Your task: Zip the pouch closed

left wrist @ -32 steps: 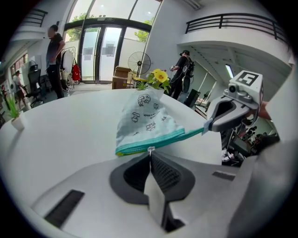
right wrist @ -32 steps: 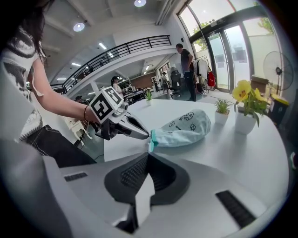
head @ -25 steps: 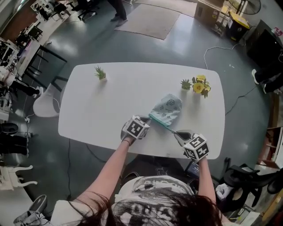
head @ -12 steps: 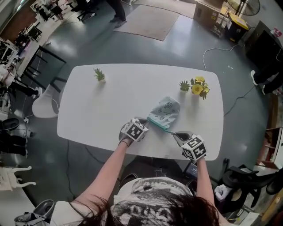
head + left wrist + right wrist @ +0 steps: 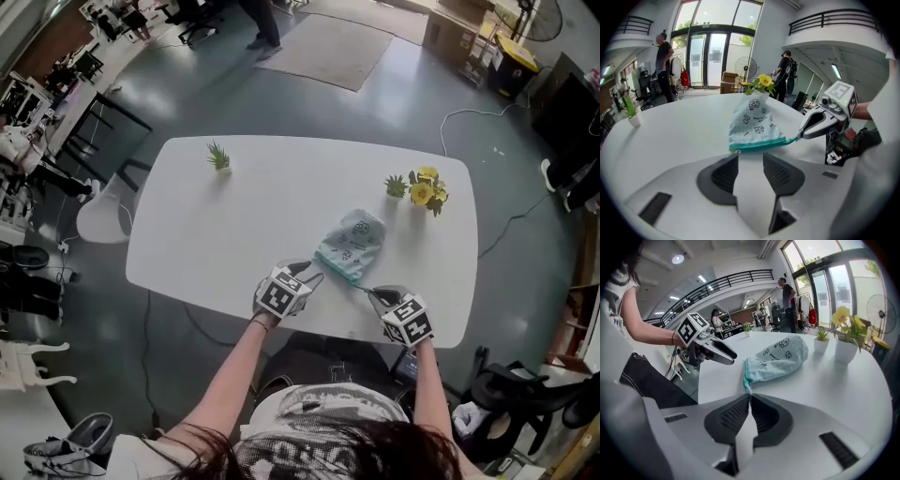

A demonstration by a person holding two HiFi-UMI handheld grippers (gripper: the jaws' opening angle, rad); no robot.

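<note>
Head view: the pouch (image 5: 353, 244) lies flat on the white tabletop (image 5: 234, 216), right of frame centre, with its teal zip edge (image 5: 339, 269) facing the person. The left gripper (image 5: 309, 278) sits just off its lower-left corner. The right gripper (image 5: 370, 292) is at the lower right.

Left gripper view: the jaws are apart and have just been opening, with nothing between them. The pouch (image 5: 754, 124) corner lies just beyond the tips, mid-frame.

Right gripper view: the jaws are almost together and have just been easing open a little, with the thin teal zip end (image 5: 746, 386) nipped at their tips. The pouch (image 5: 776, 359) body runs off to the upper right.

Handling, as a judgement: it is thin printed cloth, so light and limp, and likely to slide and bunch on the smooth tabletop. Take the far zip corner in one gripper and the pull in the other, then draw the zip taut. There is nothing fragile here.
</note>
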